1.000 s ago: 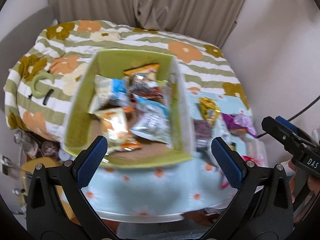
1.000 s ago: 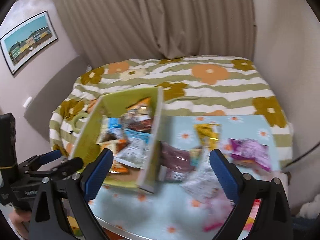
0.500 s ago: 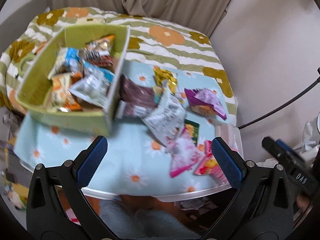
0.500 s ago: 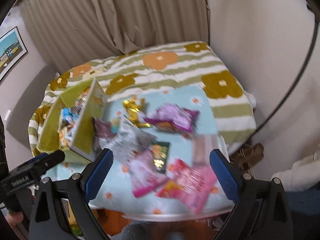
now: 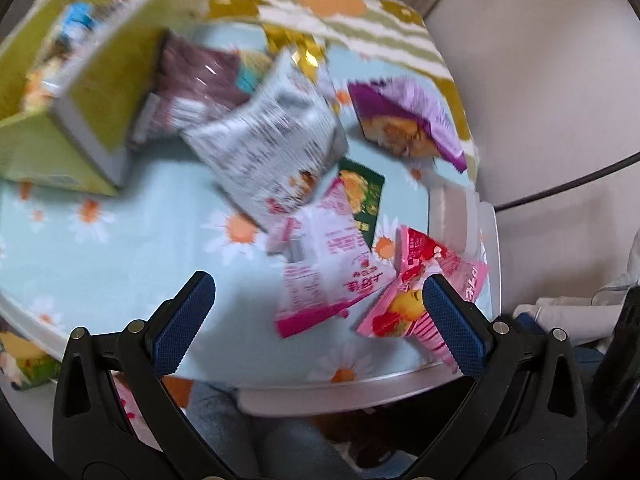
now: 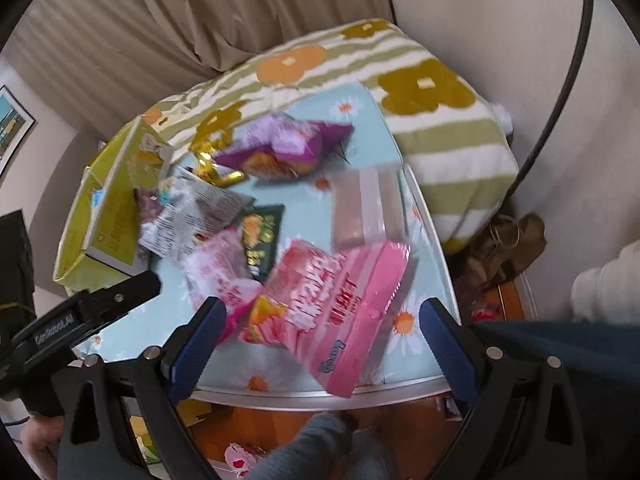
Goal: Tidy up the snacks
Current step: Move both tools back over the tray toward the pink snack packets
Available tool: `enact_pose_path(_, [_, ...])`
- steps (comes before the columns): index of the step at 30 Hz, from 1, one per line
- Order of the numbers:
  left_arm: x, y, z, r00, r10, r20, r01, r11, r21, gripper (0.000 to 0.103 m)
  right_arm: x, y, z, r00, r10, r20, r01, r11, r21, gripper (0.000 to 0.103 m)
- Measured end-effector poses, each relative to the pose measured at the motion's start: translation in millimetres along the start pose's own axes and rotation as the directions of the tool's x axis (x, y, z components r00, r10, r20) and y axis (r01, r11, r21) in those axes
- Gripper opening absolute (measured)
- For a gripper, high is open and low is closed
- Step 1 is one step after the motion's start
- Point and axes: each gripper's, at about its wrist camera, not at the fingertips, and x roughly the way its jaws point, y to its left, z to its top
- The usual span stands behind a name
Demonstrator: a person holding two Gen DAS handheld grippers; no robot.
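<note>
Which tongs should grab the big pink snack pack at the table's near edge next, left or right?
Right, probably. The right tongs are open with the big pink pack lying between the blue pads. The left tongs, also open, are centred on the white-and-pink packet beside it.

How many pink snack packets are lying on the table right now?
2 clearly: a large pink packet at the near right edge, and a paler pink-and-white packet just left of it. Others may hide beneath the pile.
</note>
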Motion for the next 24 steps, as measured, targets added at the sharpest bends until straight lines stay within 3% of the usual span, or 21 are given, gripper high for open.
enact_pose_path(10, [65.3, -5.8, 22.5, 0.997, 0.04, -0.068, -0.043, 0.998, -0.038, 0.098, 34.6, -16.2, -19.7, 0.998, -0.031, -0.061, 0.035, 0.997, 0.073, 0.096])
enact_pose_path(13, [77.6, -4.2, 24.5, 0.994, 0.05, -0.095, -0.054, 0.998, -0.042, 0.085, 40.0, -16.8, -21.1, 0.997, -0.029, -0.071, 0.036, 0.995, 0.094, 0.096])
enact_pose_path(19, [91.1, -6.7, 17.1, 0.991, 0.081, -0.11, -0.079, 0.997, 0.024, 0.08, 44.0, -16.0, -21.3, 0.997, -0.024, -0.074, 0.032, 0.993, 0.115, 0.096])
enact_pose_path(24, [90.2, -9.0, 14.2, 0.989, 0.116, -0.096, -0.108, 0.991, 0.085, 0.059, 47.8, -18.8, -19.7, 0.997, -0.017, -0.077, 0.027, 0.99, 0.137, 0.096])
